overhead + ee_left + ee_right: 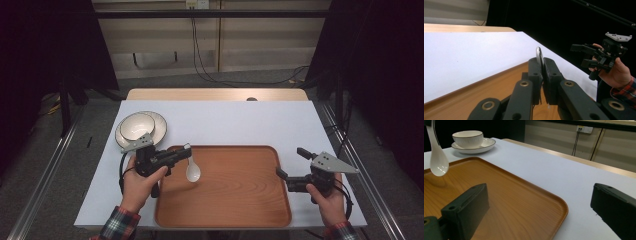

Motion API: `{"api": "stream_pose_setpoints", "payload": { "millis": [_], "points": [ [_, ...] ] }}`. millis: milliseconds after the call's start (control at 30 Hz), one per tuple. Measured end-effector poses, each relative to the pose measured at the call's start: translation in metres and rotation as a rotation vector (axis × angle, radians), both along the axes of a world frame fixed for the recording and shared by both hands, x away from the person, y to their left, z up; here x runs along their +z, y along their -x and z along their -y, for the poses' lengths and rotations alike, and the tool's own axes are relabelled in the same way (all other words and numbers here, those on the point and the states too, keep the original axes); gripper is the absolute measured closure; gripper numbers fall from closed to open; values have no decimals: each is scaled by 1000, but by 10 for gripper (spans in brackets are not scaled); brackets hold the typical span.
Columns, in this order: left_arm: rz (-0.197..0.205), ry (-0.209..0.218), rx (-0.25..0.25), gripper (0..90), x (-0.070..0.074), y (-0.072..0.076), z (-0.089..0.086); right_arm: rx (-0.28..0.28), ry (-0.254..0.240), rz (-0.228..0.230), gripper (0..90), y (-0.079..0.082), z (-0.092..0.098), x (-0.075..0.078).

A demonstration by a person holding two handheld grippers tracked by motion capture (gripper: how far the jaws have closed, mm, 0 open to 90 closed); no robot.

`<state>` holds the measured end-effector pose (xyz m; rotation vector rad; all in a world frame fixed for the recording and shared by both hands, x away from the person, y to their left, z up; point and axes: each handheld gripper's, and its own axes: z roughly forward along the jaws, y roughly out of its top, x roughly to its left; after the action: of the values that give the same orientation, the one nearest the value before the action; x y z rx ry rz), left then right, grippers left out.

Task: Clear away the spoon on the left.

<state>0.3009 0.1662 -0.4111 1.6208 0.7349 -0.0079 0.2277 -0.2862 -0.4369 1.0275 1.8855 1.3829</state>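
Observation:
My left gripper point(186, 151) is shut on the handle of a white ceramic spoon point(192, 168), which hangs bowl-down just above the left part of the wooden tray point(235, 200). In the left gripper view the spoon's handle point(539, 55) sticks up between the closed jaws. The spoon point(437, 157) also hangs at the far left of the right gripper view. My right gripper point(292, 162) stands open at the tray's right edge, nothing between its jaws. A white bowl point(136, 125) sits on a white plate point(159, 123) at the table's back left.
A white cover point(240, 120) lies over the table, and the tray takes up its front middle. The table's wooden edge point(215, 94) shows at the back. Metal rails run along both sides on the floor.

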Motion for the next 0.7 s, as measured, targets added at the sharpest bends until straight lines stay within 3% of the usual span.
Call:
{"api": "stream_pose_setpoints", "payload": {
  "millis": [700],
  "points": [
    [-50,-5,-54,853,-16,14,12,-3,7,0,16,0,0,0]
  ]
}}
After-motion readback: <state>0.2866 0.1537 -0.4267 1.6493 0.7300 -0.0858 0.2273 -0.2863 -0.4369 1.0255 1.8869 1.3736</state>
